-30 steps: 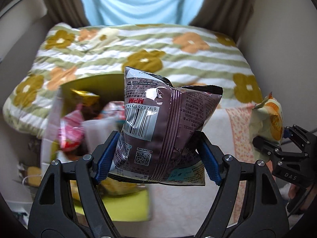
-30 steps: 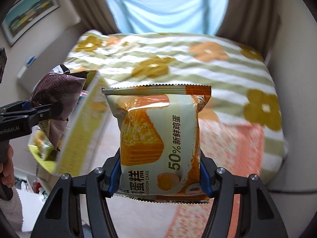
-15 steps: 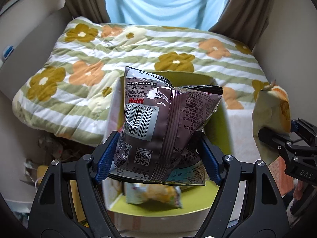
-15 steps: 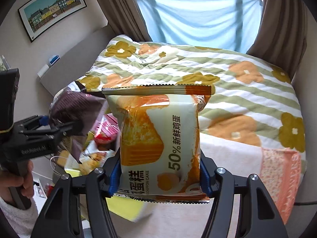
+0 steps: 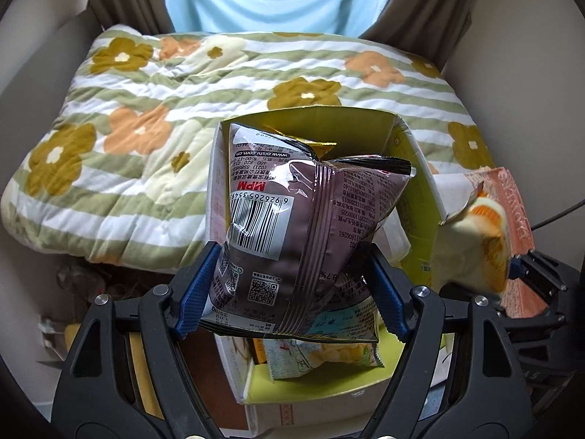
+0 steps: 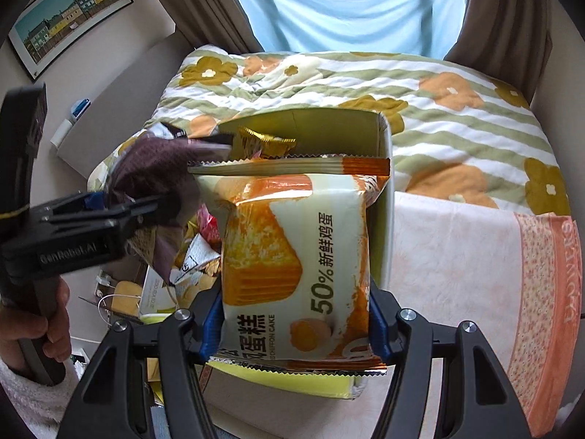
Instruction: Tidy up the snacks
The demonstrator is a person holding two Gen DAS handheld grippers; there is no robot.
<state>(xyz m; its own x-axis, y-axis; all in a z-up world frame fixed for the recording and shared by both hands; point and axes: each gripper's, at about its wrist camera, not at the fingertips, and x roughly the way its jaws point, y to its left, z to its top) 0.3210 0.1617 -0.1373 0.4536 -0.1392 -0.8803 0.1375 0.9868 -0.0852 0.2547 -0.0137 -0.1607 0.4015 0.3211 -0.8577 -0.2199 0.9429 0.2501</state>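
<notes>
Left gripper tilted down, jaws clamping brown bag; right gripper likewise, clamping cake pack.

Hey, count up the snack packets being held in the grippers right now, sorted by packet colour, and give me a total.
Brown packet, in the left gripper: 1
Orange and cream chiffon cake packet, in the right gripper: 1
Total held: 2
More packets lie in the box below, but they are too covered to count.
</notes>
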